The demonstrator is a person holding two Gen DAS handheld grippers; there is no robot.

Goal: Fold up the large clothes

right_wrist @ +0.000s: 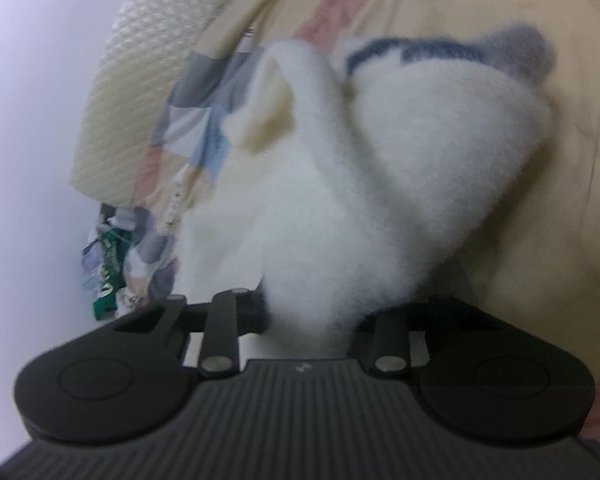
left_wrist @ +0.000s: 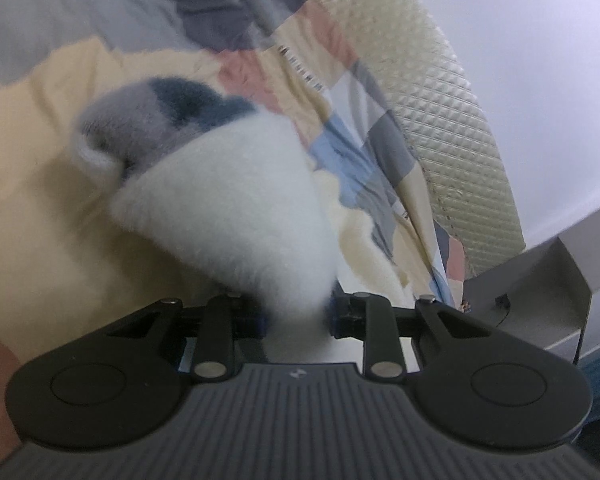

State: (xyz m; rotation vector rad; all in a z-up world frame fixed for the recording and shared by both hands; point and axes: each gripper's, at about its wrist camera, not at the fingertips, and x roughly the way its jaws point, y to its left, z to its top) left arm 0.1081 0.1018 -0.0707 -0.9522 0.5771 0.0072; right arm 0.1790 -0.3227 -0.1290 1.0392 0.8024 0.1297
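Bed (left_wrist: 40,184), yellow sheet: white fleece garment (left_wrist: 228,200) lifted above it, one bunch pinched in left claw (left_wrist: 296,312), another in right claw (right_wrist: 312,312). Risk: thick pile slipping free.

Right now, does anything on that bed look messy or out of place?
Only the fluffy white garment with grey and navy patches: it is bunched up, not flat, pinched in both the left claw and right claw. The patchwork bedcover beneath lies rumpled.
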